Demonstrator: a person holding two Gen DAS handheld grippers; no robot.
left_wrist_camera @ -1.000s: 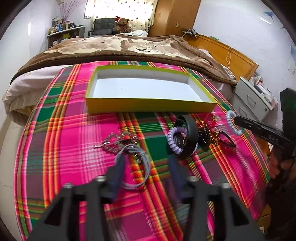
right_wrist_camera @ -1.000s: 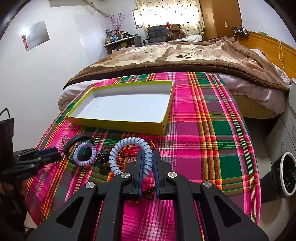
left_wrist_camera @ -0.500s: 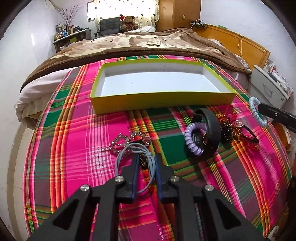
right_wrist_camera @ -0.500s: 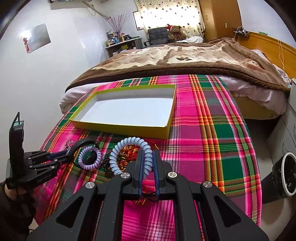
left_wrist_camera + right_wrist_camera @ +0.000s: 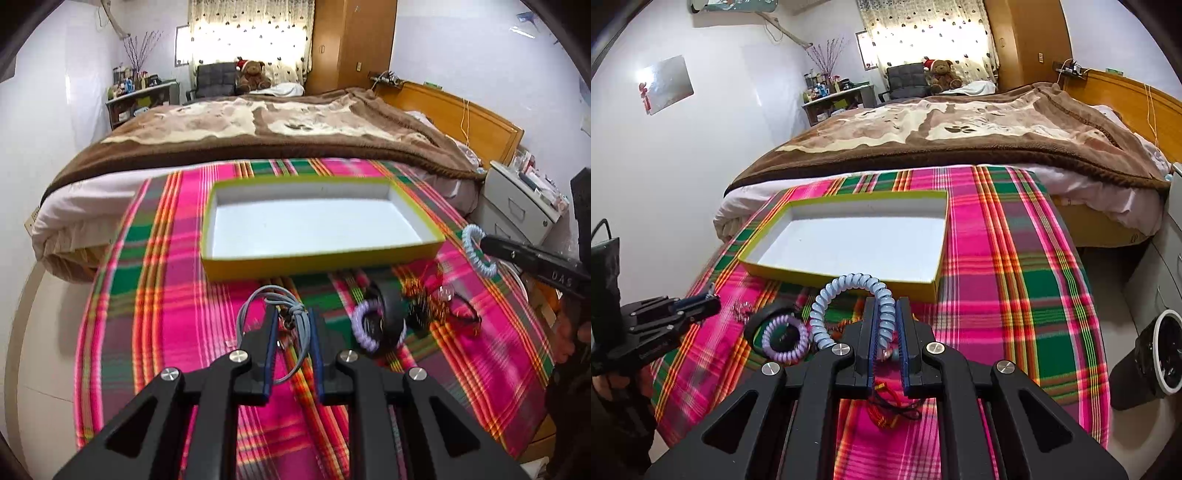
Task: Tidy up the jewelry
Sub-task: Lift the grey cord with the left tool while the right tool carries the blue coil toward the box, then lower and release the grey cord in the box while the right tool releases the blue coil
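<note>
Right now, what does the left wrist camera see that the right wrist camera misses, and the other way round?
Only the left wrist view shows the grey cord loop pinched in the left hand-held gripper, and a grey drawer cabinet beside the bed.

Only the right wrist view shows the wall mirror and a round black-and-white bin on the floor.

Both show the yellow box, empty, the pale blue spiral hair tie clamped by the right hand-held gripper, the purple spiral tie and the plaid cloth.

Motion blur smears the beaded jewelry pile [image 5: 432, 302] beyond telling pieces apart
</note>
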